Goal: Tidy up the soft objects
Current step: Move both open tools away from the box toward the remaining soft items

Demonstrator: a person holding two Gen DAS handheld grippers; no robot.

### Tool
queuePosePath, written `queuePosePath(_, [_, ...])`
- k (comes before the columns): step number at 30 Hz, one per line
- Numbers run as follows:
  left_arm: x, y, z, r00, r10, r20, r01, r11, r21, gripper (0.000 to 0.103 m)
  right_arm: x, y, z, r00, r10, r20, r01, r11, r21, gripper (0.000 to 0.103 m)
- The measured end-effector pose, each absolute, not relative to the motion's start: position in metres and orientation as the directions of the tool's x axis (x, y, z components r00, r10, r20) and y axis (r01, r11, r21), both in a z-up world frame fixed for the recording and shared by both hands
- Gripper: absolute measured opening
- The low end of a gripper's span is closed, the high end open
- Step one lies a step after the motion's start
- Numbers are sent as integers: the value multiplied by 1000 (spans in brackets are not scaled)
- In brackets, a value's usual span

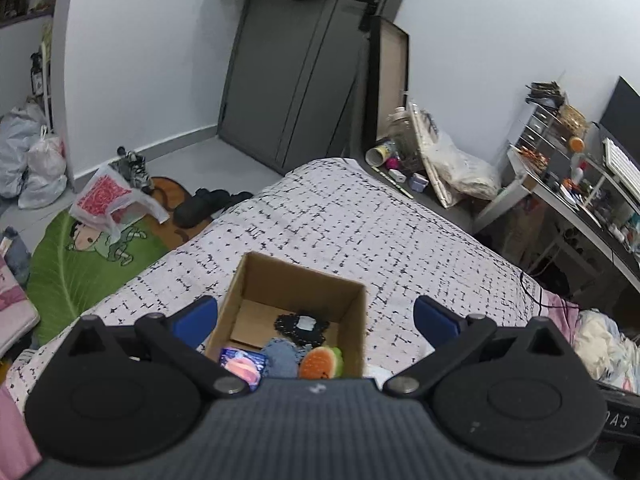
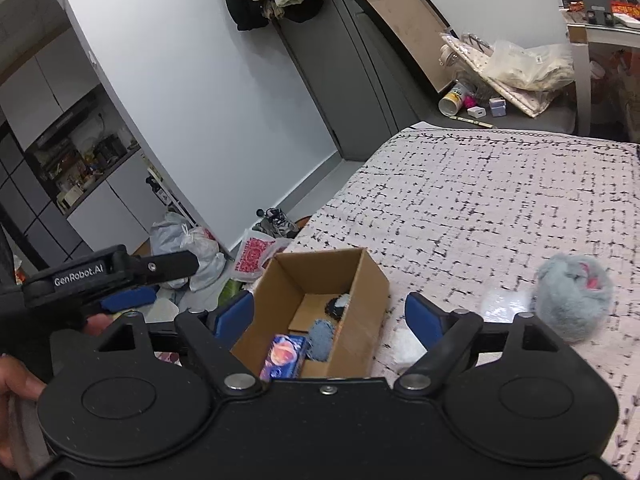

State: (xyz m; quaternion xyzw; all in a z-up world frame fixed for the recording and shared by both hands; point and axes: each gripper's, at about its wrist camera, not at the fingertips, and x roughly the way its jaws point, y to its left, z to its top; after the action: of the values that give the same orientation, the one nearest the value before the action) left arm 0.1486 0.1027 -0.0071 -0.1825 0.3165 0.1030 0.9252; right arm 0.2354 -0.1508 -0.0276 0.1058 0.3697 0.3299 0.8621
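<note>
On the bed (image 2: 500,200), the box (image 2: 372,300) points its long side away; both the left gripper (image 1: 316,316) and the right gripper (image 2: 330,312) gape wide, holding nothing.

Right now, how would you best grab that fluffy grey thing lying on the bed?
Probably from above, with the open right gripper closing across the middle of the grey fluffy toy. It is a rounded soft lump lying free on the bedspread, right of the cardboard box, with no handle showing.

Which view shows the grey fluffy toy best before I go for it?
The right wrist view: the grey fluffy toy lies in full sight on the bedspread, right of the cardboard box. The left wrist view does not show it at all, only the box and its contents.
</note>
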Motion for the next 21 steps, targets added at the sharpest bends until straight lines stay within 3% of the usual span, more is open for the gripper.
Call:
queuePosePath(18, [152, 34, -2, 742, 72, -667, -286, 933, -218, 103, 248, -226, -16, 531, 573, -625, -406, 819, 406, 83])
queuePosePath(21, [152, 28, -3, 734, 78, -675, -293, 933, -211, 103, 251, -230, -17, 525, 564, -637, -398, 824, 403, 88])
